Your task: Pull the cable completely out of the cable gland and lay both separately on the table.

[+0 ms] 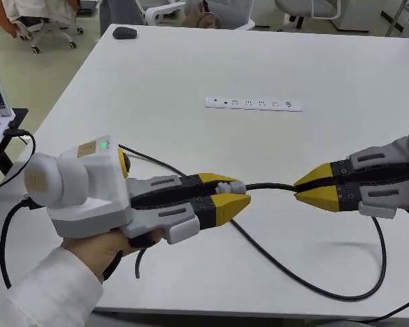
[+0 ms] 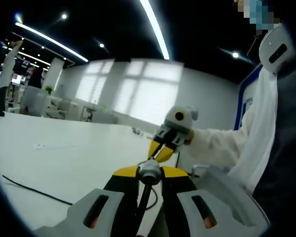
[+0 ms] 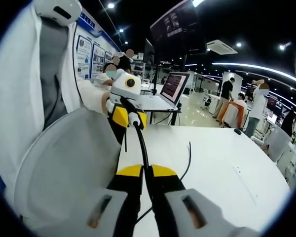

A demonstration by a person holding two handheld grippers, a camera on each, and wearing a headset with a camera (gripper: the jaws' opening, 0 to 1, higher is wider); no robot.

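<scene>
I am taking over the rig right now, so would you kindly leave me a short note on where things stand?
Left tool: shut on the cable gland, held above the table.
Right tool: shut on the cable, a little way from the gland.
Done: both parts are gripped, and the cable runs straight between the tools.
Left: the cable is not yet out of the gland. Pull it fully out, then lay both down apart.

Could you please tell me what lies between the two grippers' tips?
A short stretch of cable lies there, running from the gland in the left gripper to the right gripper, with nothing else on it. The head view shows this.
</scene>
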